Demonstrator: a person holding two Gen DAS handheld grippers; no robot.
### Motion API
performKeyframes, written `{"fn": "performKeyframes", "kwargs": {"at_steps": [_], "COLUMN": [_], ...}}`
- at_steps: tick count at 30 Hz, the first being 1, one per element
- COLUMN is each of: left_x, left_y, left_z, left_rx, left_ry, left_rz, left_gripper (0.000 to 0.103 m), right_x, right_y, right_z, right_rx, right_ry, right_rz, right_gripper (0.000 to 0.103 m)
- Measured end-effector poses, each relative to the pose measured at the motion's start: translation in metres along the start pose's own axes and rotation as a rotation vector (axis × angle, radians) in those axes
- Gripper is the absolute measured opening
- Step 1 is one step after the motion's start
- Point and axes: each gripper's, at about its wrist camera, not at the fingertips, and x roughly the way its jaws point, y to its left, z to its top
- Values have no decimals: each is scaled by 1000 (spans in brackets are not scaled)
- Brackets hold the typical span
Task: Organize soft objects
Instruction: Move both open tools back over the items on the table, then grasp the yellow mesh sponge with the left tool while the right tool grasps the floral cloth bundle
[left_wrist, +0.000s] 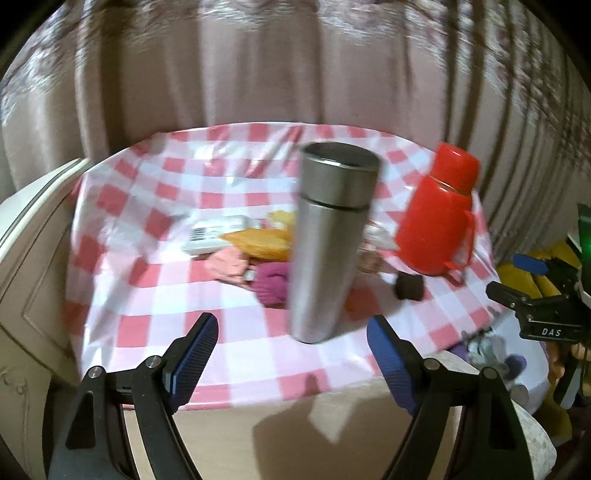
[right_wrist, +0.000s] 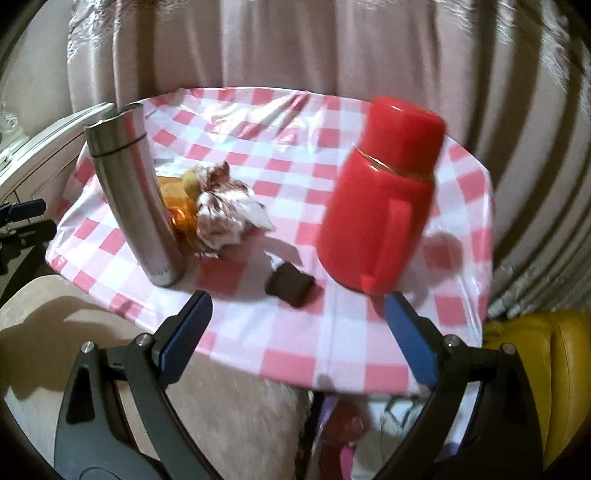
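Note:
Soft items lie in a heap mid-table: a yellow-orange cloth (left_wrist: 258, 242), a salmon pink one (left_wrist: 227, 264), a magenta rolled one (left_wrist: 273, 282). In the right wrist view a white-and-brown crumpled cloth (right_wrist: 221, 214) and an orange one (right_wrist: 181, 218) show behind the flask. A small dark rolled item (left_wrist: 408, 286) lies near the front, also in the right wrist view (right_wrist: 290, 286). My left gripper (left_wrist: 291, 356) is open and empty before the table's front edge. My right gripper (right_wrist: 297, 330) is open and empty, just short of the dark item.
A steel flask (left_wrist: 328, 240) (right_wrist: 135, 195) and a red thermos (left_wrist: 439, 218) (right_wrist: 384, 195) stand on the pink-checked tablecloth (left_wrist: 147, 295) (right_wrist: 280, 170). A white box (left_wrist: 214, 232) lies behind the cloths. Curtains hang behind. A yellow seat (right_wrist: 543, 376) is at right.

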Motion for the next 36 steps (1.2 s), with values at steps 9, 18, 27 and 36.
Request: {"fn": "performKeyframes", "kwargs": {"at_steps": [9,18,27,36], "left_x": [10,30,57,98], "left_y": [54,79,104,129], "left_z": [11,21,27,44], "left_rx": [-90,-116,-190,-314], "left_ry": [-13,4,42,93], "left_rz": [49,60,28,-87], "left_gripper": [83,83,83,76], "right_x": [42,85,128,166], "right_y": [19,40,60,71], "right_z": [38,57,76,83], "right_rx": [-105,-227,-359,-396], "right_ry": [-18,-15,-10,25], "right_rz": [41,137,276,330], "right_gripper": [95,95,95,95]}}
